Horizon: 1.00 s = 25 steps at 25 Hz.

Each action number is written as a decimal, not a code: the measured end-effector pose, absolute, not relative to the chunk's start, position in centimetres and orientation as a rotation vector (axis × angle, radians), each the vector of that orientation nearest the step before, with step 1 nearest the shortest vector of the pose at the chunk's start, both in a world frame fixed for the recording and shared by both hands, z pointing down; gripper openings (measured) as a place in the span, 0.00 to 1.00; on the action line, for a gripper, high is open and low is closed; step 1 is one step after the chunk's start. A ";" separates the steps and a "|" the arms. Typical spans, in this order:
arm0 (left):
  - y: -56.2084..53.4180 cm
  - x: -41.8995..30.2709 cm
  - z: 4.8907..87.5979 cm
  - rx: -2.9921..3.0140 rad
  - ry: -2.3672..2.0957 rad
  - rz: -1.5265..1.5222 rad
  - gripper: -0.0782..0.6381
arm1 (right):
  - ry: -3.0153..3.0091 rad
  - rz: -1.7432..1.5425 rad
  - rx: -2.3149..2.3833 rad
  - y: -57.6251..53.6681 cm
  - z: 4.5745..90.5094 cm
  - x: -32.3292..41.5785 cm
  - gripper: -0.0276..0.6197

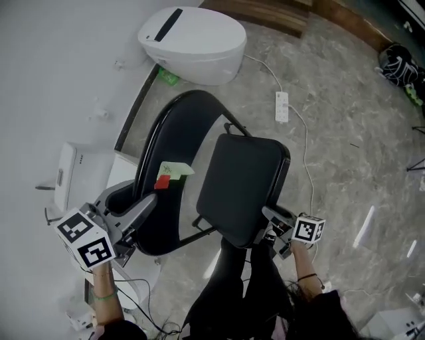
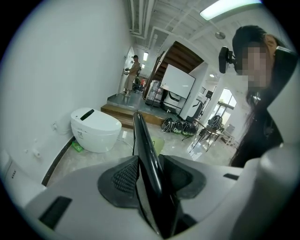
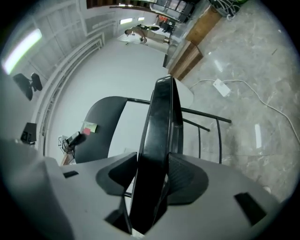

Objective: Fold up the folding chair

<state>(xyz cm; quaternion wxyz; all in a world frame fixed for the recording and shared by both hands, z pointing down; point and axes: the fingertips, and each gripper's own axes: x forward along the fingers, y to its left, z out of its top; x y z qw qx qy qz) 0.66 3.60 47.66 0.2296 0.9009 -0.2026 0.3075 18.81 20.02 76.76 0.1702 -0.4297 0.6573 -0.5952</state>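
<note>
The black folding chair stands lifted in front of me in the head view, its curved backrest (image 1: 174, 143) on the left and its padded seat (image 1: 242, 186) tilted up on the right. A green note (image 1: 176, 169) and a red note (image 1: 163, 182) stick to the backrest. My left gripper (image 1: 143, 209) is shut on the backrest's lower edge; in the left gripper view the thin backrest edge (image 2: 145, 145) runs between the pads of that gripper (image 2: 150, 180). My right gripper (image 1: 275, 222) is shut on the seat's near edge. In the right gripper view the seat (image 3: 161, 126) fills the gap of that gripper (image 3: 152, 180).
A white toilet (image 1: 192, 43) sits against the wall beyond the chair. A power strip (image 1: 282, 106) with its cable lies on the marble floor to the right. A white box (image 1: 73, 172) is at the left wall, a wooden step (image 1: 265, 13) behind, and a dark bag (image 1: 398, 66) at far right.
</note>
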 end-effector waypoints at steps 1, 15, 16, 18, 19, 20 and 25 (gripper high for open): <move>3.8 0.7 47.0 2.474 -0.549 0.831 0.33 | 1.893 -1.685 -1.207 19.2 75.5 17.7 0.36; 3.8 -1.3 42.5 2.434 -0.397 0.656 0.33 | 1.915 -1.741 -1.181 8.1 66.3 4.1 0.25; 3.7 -1.4 42.3 2.432 -0.380 0.641 0.33 | 1.948 -1.744 -1.176 7.4 66.2 3.3 0.24; 3.7 -1.4 41.8 2.433 -0.355 0.619 0.33 | 2.028 -1.750 -1.150 5.5 65.7 1.2 0.23; 3.7 -1.3 41.7 2.433 -0.356 0.619 0.33 | 2.061 -1.757 -1.133 4.6 65.5 0.3 0.23; 3.7 -1.2 41.7 2.434 -0.374 0.633 0.33 | 2.078 -1.768 -1.113 4.0 65.4 -0.3 0.22; 2.2 -2.6 42.2 2.371 -0.498 0.637 0.32 | 2.018 -1.812 -1.014 2.8 65.3 -1.4 0.18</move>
